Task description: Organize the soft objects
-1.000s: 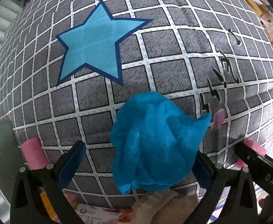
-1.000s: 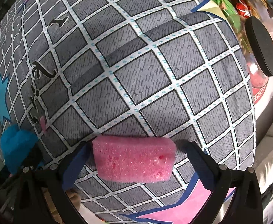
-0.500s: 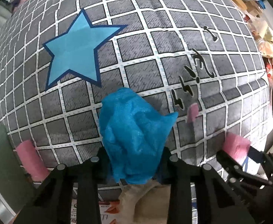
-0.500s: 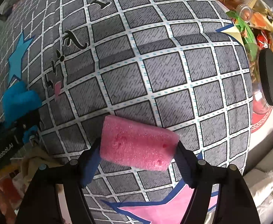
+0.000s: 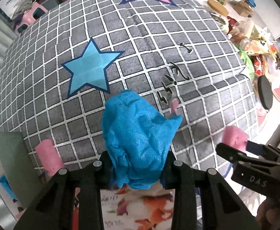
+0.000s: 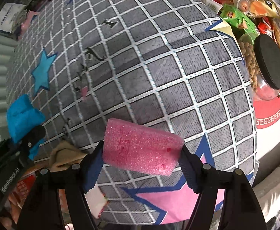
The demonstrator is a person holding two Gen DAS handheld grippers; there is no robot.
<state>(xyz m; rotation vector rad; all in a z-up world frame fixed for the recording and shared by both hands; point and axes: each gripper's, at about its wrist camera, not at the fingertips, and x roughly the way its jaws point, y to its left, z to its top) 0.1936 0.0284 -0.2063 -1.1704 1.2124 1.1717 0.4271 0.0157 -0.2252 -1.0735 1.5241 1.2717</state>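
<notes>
A grey grid-patterned cloth [image 5: 140, 61] with blue and pink stars covers the table. On it lie 1 pink foam roll [image 5: 49, 158] and a small pink scrap [image 5: 174, 105].

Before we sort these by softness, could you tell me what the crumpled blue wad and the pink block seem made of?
Crumpled blue wad: probably thin nonwoven cloth, matte, with fine mesh texture and creases. Pink block: apparently closed-cell foam, with a sparkly pitted surface.

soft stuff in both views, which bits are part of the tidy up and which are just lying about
Part of the job:
- blue cloth, in the left gripper
- pink foam block, in the right gripper
- pink foam roll

Lying about:
- black-lidded jar
- snack packets
</notes>
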